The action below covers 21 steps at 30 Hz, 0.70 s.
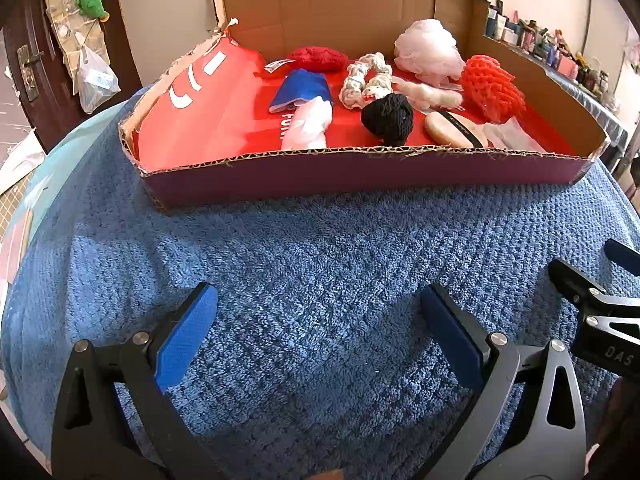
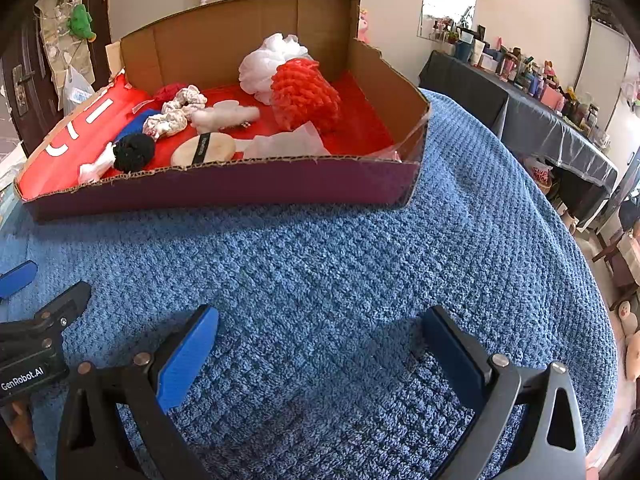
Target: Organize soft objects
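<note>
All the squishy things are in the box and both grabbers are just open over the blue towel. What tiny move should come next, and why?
Probably ease the left gripper forward over the box's low front wall toward the black yarn ball. Both it and the right gripper are open and hold nothing, nothing lies on the blue towel, and the ball sits nearest that wall.

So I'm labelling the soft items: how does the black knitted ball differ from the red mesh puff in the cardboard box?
The black knitted ball is smaller, dark and tightly knit; the red mesh puff is larger, bright and open-netted. The ball lies near the front wall, the puff further back and to its right. Both rest inside the cardboard box.
</note>
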Tool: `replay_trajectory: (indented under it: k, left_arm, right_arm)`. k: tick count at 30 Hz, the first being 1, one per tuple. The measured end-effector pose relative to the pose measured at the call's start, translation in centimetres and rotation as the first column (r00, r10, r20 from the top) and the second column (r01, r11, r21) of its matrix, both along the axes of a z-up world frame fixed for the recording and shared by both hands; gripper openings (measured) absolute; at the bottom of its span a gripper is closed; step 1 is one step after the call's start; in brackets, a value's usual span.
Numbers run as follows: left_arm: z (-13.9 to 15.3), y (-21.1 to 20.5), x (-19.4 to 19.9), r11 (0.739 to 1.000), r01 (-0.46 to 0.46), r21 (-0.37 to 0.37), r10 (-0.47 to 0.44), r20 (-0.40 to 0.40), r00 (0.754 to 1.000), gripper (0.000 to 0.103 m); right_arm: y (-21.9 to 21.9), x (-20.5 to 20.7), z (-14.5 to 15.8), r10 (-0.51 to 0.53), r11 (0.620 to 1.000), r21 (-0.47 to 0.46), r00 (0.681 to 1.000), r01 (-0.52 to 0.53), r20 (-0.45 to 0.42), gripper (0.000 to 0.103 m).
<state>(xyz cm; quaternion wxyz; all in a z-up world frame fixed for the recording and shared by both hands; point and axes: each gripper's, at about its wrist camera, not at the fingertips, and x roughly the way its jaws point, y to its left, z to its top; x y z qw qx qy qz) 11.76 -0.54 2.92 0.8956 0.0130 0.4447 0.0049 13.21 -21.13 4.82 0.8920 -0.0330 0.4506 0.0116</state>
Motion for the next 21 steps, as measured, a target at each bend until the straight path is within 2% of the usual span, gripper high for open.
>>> replay_trajectory:
  k: [21]
  left_arm:
    - [-0.07,-0.01,0.17,1.0,-0.002,-0.001,0.002,0.002,1.0,0.103]
  right_arm:
    - [0.03,0.03,-0.09,-0.001,1.0,-0.002,1.0,0.001,0.003,0.103]
